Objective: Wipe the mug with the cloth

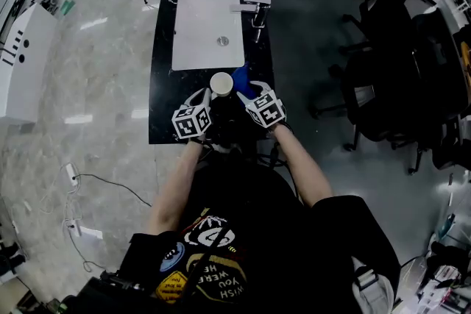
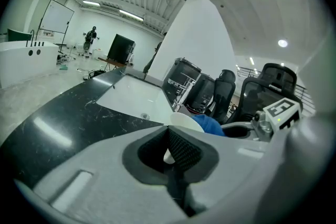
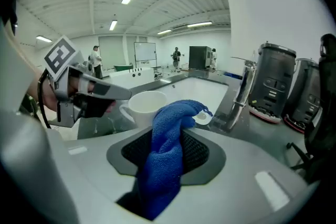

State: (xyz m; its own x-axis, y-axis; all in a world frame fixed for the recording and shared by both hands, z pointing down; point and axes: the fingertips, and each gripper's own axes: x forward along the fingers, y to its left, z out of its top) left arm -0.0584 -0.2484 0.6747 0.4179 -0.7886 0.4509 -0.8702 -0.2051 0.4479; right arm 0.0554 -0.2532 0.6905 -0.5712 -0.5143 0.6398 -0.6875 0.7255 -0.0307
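Observation:
A white mug [image 1: 221,83] stands on the black counter [image 1: 163,110], just in front of the sink. My left gripper [image 1: 208,99] comes at it from the left and is shut on the mug's handle; a white sliver shows between its pads [image 2: 184,150]. The mug [image 3: 148,104] stays upright. My right gripper [image 1: 248,92] is shut on a blue cloth [image 3: 167,139], whose bunched end lies against the mug's right side. In the left gripper view the cloth [image 2: 209,124] peeks out behind the mug's rim [image 2: 185,119].
A white sink basin [image 1: 208,29] is set into the counter beyond the mug, with a chrome faucet [image 1: 256,11] at its right edge. Black office chairs [image 1: 383,84] crowd the floor to the right. A white cabinet [image 1: 26,62] and cables lie at the left.

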